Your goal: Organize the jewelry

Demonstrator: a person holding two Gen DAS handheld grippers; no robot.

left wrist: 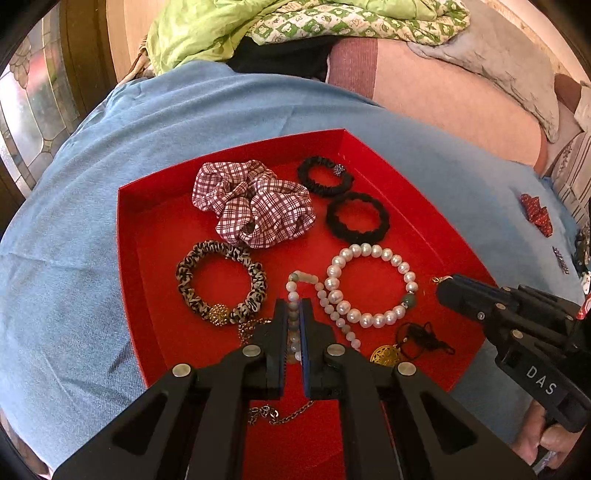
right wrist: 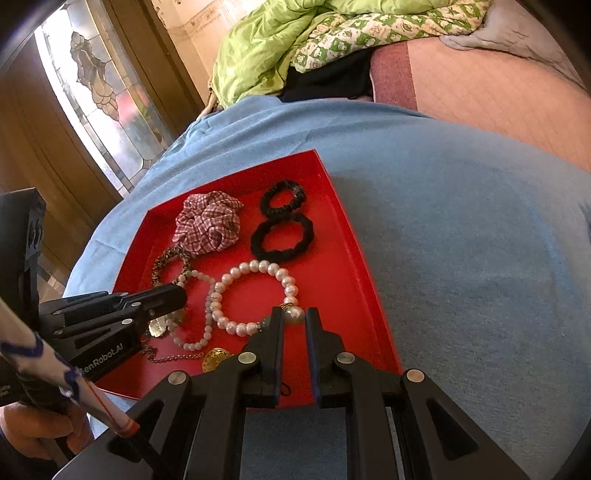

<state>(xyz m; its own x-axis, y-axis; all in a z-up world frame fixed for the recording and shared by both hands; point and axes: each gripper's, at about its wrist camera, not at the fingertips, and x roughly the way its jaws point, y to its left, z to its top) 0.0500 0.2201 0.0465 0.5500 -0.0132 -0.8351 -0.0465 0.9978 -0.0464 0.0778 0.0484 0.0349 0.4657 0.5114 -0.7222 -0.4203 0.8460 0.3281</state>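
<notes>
Left gripper (left wrist: 294, 314): nearest the lens in the left wrist view, its jaws drawn almost together on a strand of pale beads (left wrist: 325, 299) that runs up between them and loops over the floor of the tray.
Right gripper (right wrist: 294, 315): jaws a little apart with a large pearl pendant (right wrist: 294, 315) sitting between the tips; whether they press it, I cannot tell.
Red tray (left wrist: 236, 155): shallow, open, resting on a blue cloth (left wrist: 92, 184) spread over a bed.
Near row in the tray: a thin chain (left wrist: 280, 415) under the left gripper, a round gold filigree pendant (left wrist: 386, 355) on a dark cord just right of it.
Middle row: a leopard-print hair tie with a gold bead (left wrist: 221, 282) to the left, a white pearl bracelet (left wrist: 371, 286) to the right, the bead strand between them.
Far row: a plaid scrunchie (left wrist: 253, 203), beside it two black hair ties (left wrist: 357, 215), one behind the other.
Outside the tray: a red bow (left wrist: 536, 214) on the blue cloth, well to the right.
Beyond: a green quilt (left wrist: 229, 26) heaped on the bed.
</notes>
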